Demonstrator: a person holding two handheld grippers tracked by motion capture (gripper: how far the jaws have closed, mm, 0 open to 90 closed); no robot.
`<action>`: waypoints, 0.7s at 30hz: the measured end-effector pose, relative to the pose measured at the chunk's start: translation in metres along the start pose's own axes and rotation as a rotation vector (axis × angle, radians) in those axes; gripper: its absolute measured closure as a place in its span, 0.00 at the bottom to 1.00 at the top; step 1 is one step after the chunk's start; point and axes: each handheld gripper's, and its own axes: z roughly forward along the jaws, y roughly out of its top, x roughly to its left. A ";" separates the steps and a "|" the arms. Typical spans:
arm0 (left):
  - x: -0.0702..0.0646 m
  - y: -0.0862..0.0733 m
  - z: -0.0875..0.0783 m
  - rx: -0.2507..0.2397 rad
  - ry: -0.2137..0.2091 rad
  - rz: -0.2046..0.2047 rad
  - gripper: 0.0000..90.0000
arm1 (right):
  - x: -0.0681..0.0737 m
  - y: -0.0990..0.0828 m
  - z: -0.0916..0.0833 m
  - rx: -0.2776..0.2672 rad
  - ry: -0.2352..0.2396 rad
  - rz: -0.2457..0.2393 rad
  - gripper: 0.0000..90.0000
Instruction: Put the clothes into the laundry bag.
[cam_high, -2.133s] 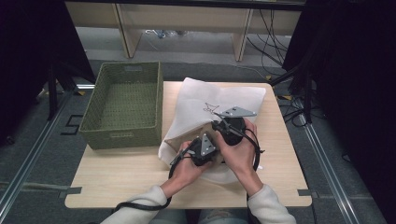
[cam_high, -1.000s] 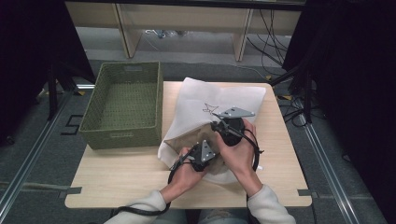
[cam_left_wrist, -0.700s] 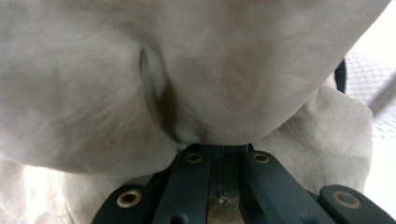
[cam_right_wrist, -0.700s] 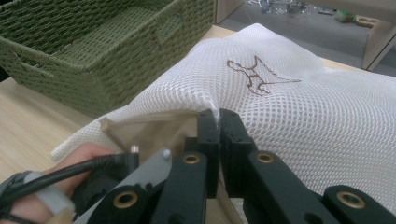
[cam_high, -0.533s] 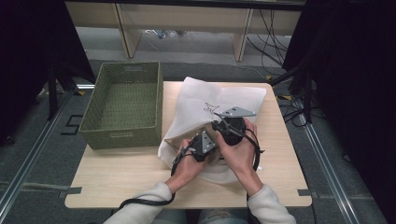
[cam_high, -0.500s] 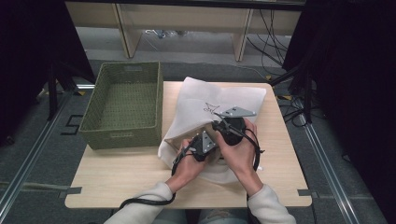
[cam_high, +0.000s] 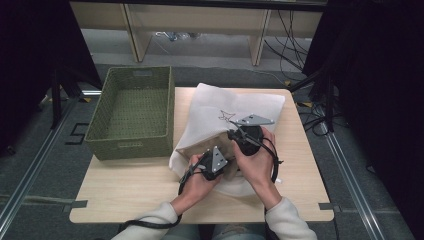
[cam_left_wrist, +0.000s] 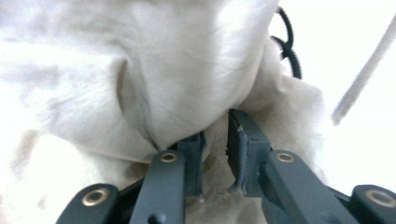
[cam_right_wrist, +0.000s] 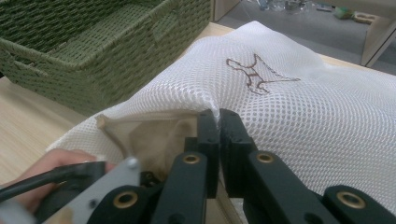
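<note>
White mesh laundry bag (cam_high: 235, 107) lies on the wooden table (cam_high: 125, 192), its mouth hem pinched by the right gripper (cam_right_wrist: 218, 122); the left gripper (cam_left_wrist: 215, 147), jaws just parting around beige cloth (cam_left_wrist: 187, 79) inside, risks dragging it out.

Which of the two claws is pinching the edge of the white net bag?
The right gripper: its jaws are shut on the mesh bag at the mouth. The left gripper, jaws just opening, sits in beige cloth.

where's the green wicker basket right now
In the high view, the green wicker basket stands on the table's far left part, just left of the white mesh bag.
</note>
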 end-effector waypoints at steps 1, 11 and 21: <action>0.001 0.000 -0.004 0.011 -0.015 0.025 0.80 | -0.001 0.000 0.000 -0.001 0.008 -0.014 0.98; -0.009 0.009 -0.041 -0.084 -0.034 0.037 0.75 | 0.001 -0.001 0.001 0.016 0.003 0.013 0.98; -0.011 0.031 -0.040 -0.154 -0.031 0.123 0.84 | 0.000 0.000 -0.001 0.004 -0.006 -0.020 0.98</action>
